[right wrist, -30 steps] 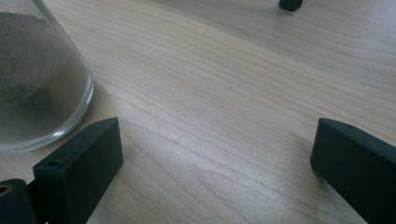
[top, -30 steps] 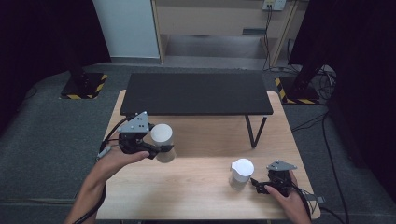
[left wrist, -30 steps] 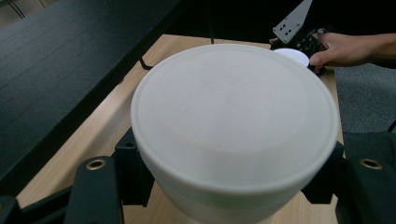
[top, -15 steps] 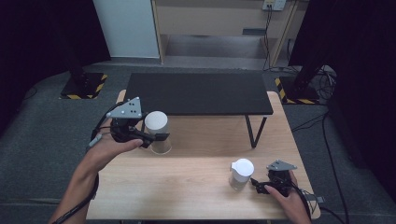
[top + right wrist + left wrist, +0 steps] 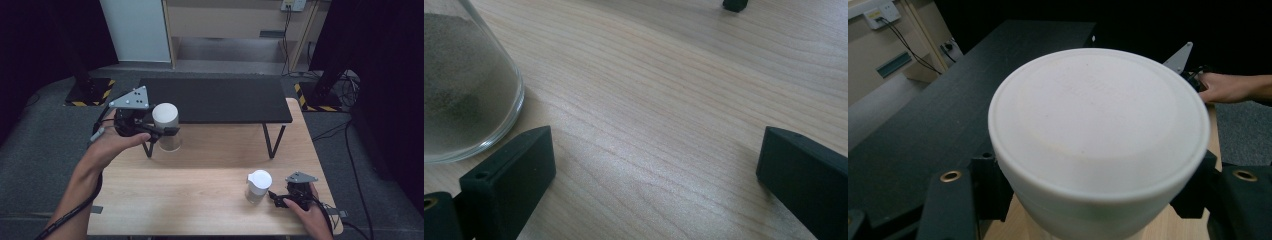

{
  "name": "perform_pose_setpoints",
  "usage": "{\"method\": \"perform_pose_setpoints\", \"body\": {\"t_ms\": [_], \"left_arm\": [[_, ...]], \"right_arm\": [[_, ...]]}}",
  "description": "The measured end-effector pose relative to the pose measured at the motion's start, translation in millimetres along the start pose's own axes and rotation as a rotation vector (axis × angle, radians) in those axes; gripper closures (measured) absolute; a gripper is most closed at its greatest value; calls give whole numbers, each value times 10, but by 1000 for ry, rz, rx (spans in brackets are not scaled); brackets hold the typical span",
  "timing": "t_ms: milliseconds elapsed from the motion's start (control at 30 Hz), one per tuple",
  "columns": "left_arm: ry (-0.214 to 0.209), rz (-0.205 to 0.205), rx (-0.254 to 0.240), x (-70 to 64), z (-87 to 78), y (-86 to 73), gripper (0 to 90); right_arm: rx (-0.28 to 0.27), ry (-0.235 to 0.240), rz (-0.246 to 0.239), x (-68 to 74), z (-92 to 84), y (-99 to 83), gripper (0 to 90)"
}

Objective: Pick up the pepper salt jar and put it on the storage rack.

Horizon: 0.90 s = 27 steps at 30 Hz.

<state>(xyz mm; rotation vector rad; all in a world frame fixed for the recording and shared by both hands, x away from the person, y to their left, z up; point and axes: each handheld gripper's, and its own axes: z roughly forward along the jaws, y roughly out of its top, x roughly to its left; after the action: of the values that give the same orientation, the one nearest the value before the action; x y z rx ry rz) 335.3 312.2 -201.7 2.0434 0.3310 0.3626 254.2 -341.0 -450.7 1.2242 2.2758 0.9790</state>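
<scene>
A: Any label on the jar's white lid [image 5: 1098, 125]?
B: Faint embossing, unreadable. The left tool [image 5: 159, 131] grips that jar [image 5: 167, 131] above the surface [image 5: 200, 200].
A: The right tool [image 5: 274, 198]?
B: Released, beside the second jar [image 5: 258, 187].

high view overhead, facing forward; gripper views close (sharing wooden table [image 5: 200, 185])

Wooden table [image 5: 200, 200], light grain, bare at centre. Black shelf [image 5: 215, 100] on thin legs, standing across the table's 12 o'clock edge. Grey carpet floor [image 5: 50, 150] around. Yellow-black striped stand bases [image 5: 92, 92] at 10 and 2 o'clock. Wall socket [image 5: 293, 5] with cables at 1 o'clock.
</scene>
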Motion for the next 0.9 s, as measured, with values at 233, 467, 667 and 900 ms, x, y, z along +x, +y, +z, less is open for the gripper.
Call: {"method": "perform_pose_setpoints", "body": {"t_ms": [233, 467, 667, 900], "left_arm": [[-5, 21, 4, 115, 37, 161, 332], [-2, 21, 13, 243, 115, 276, 332], [15, 8, 0, 351, 147, 291, 331], [37, -6, 17, 496, 170, 314, 332]], "right_arm": [[-1, 0, -1, 0, 1, -2, 30], [-1, 0, -1, 0, 1, -1, 30], [-1, 0, -1, 0, 1, -1, 31], [-1, 0, -1, 0, 1, -1, 30]]}}
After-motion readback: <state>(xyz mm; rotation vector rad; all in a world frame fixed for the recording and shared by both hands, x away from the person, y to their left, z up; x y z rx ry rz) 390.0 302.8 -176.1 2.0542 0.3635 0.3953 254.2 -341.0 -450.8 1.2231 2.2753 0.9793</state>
